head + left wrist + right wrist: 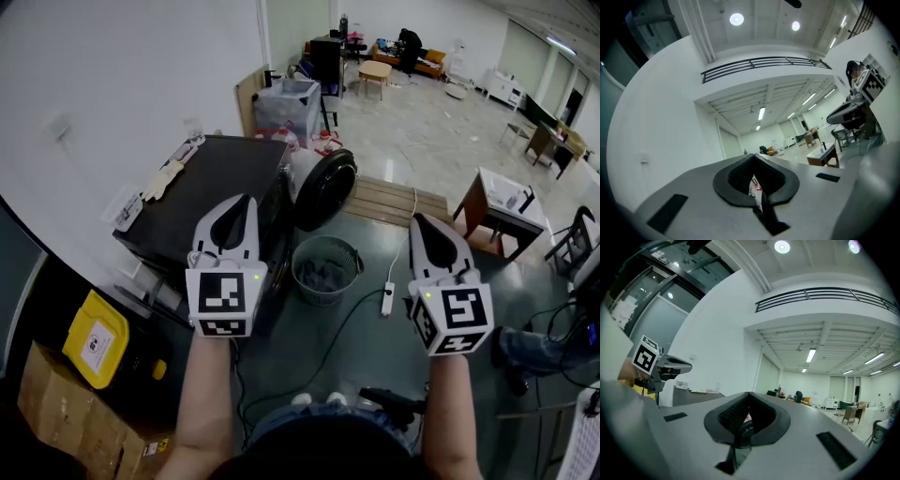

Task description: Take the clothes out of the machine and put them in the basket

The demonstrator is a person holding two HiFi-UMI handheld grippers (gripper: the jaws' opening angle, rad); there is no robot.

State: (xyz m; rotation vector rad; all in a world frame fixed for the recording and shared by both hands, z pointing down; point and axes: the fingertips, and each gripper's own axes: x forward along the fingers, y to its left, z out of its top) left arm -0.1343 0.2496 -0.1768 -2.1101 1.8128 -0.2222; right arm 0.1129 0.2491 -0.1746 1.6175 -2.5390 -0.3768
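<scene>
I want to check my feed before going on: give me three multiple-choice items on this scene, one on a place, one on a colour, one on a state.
1. Where is the basket?
A. On top of the machine
B. On the floor beside the machine
C. On a chair

2. What colour is the container next to the cardboard box?
A. Yellow
B. Red
C. Blue

3. How do the jaws of the left gripper and the right gripper stand?
A. Both shut, nothing held
B. Both wide open
C. Left shut on a garment, right open

Answers:
1 B: the head view shows it standing on the floor by the machine's round door.
2 A: it is bright yellow with a white label.
3 A: in each gripper view the tips meet with nothing between them.
</scene>
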